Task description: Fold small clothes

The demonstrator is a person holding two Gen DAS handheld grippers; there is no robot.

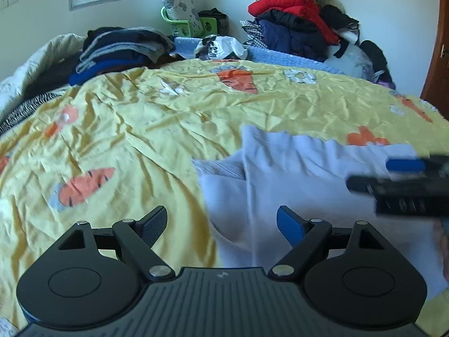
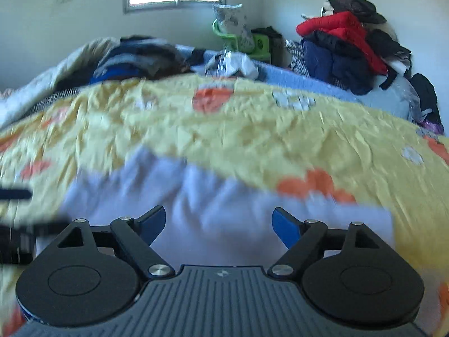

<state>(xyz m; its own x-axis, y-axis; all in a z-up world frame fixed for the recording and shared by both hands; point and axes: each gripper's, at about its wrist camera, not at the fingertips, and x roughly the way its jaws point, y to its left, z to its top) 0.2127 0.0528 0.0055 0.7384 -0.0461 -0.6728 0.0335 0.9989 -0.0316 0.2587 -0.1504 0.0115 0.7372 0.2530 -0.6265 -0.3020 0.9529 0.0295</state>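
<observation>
Pale lavender garment [image 1: 294,174] is spread on the carrot-print sheet [image 1: 146,129], presumably for folding; left gripper [image 1: 221,224] and right gripper [image 2: 219,223] are spread wide, nothing held.

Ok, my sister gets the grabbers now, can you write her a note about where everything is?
Left gripper: open, holding nothing, over the left edge of the pale blue garment.
Right gripper: open, holding nothing, over the same garment's near edge.
The garment lies on the yellow carrot bedspread, rumpled, with one flap lying over the rest; the picture is too blurry to tell whether that is a real fold.
Done: garment is laid on the bed.
Left: smooth it, fold it, set it aside. Stacked clothes sit at the back left.
</observation>
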